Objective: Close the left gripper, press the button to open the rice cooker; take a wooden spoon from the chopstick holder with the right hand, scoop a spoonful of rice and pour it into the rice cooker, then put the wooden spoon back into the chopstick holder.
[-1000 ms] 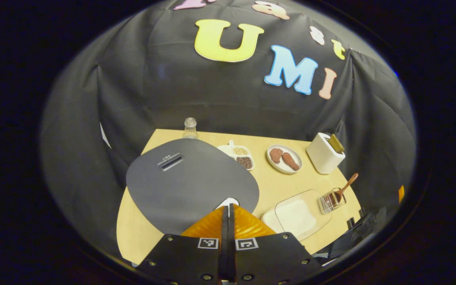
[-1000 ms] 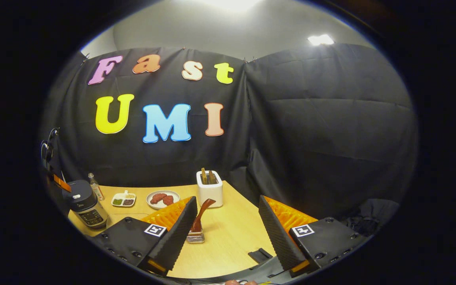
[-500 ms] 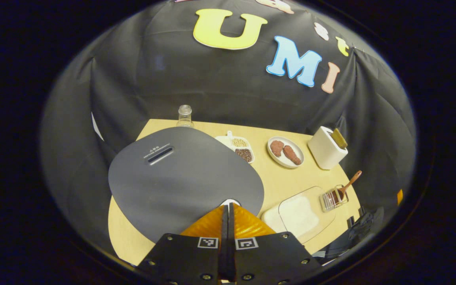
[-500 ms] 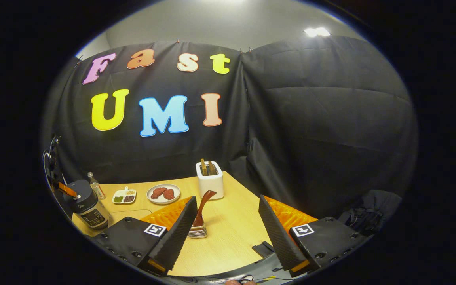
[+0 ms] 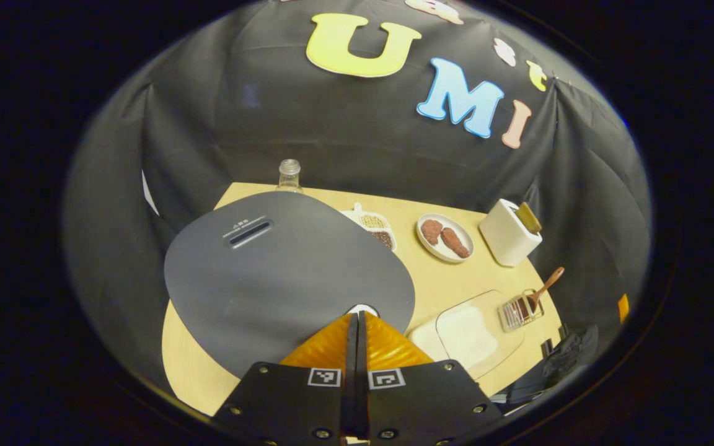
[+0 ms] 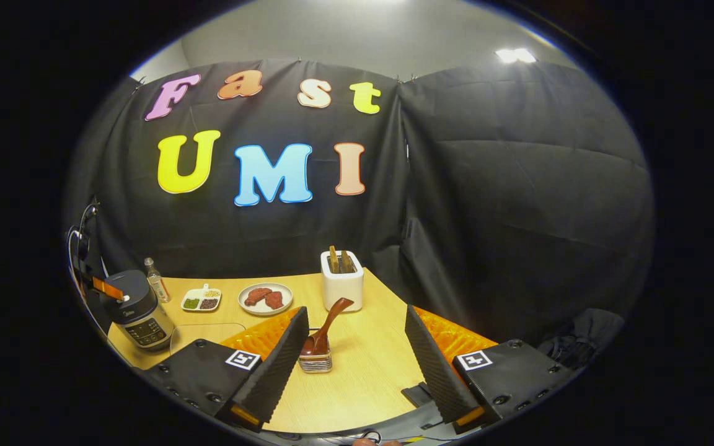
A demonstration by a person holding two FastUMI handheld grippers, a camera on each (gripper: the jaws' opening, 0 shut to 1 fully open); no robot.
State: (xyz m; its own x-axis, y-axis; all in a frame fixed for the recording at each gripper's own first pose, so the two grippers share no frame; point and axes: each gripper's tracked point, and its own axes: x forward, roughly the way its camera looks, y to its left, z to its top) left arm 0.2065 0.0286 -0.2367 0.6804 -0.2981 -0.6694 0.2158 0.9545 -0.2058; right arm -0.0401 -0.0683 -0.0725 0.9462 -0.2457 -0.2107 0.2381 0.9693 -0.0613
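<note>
Bare table [image 6: 363, 371] is lying between the spread right tool [image 6: 357, 353]; closed left tool [image 5: 357, 322] is meeting the rice cooker [image 5: 282, 272] lid's edge.

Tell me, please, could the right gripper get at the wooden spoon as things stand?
Probably yes: the right gripper is open, the spoon stands in its holder just ahead by one finger, and nothing lies between.

1 rice cooker [image 6: 140, 310], 1 wooden spoon [image 6: 327, 325], 1 bottle [image 6: 156, 286], 2 dishes [image 6: 265, 298].
</note>
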